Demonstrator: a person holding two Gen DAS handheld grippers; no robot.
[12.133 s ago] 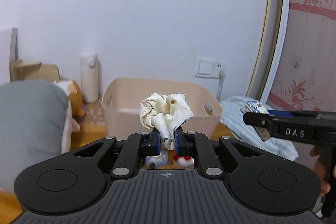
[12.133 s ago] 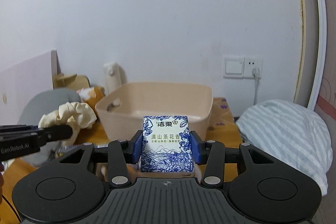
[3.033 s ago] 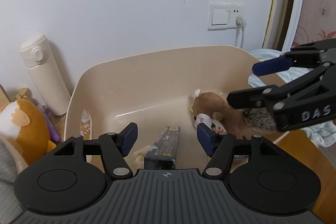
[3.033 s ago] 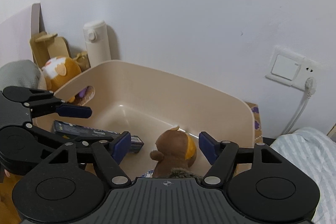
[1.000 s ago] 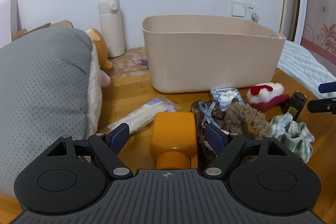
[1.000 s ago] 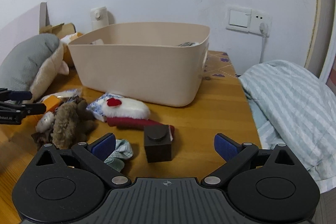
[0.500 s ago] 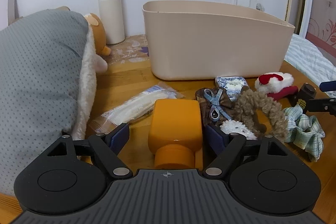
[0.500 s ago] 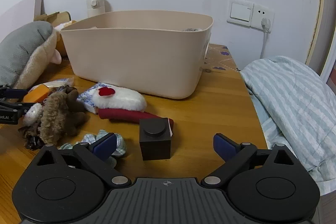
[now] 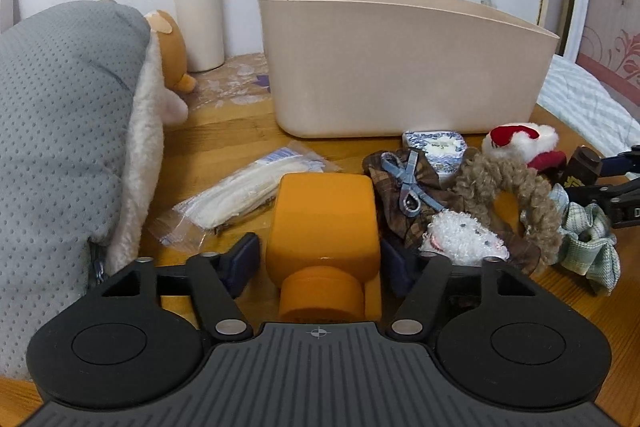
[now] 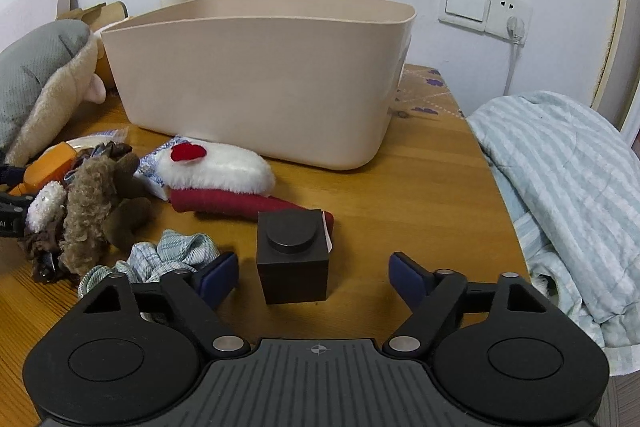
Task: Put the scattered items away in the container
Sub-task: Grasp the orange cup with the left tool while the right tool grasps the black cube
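The beige tub (image 9: 400, 67) (image 10: 260, 75) stands on the wooden table. In the left wrist view my left gripper (image 9: 320, 263) is open with its jaws on either side of an orange bottle (image 9: 324, 223) lying on the table, a small gap on each side. In the right wrist view my right gripper (image 10: 312, 277) is open wide around a dark brown square bottle (image 10: 294, 259) standing upright, not touching it. A brown curly scrunchie (image 9: 508, 187), a plaid bow (image 9: 404, 183), a tissue pack (image 9: 436, 143) and a red-and-white plush (image 10: 224, 179) lie in front of the tub.
A green checked scrunchie (image 10: 172, 251) lies by my right gripper's left finger. A wrapped packet (image 9: 244, 187) lies left of the orange bottle. A grey plush (image 9: 60, 115), an orange plush and a white flask (image 9: 200, 15) are at the left. Striped bedding (image 10: 560, 179) borders the table's right edge.
Both grippers have moved forward and lower. The orange bottle now sits between my left jaws, which have narrowed. The dark bottle now sits between my right jaws.
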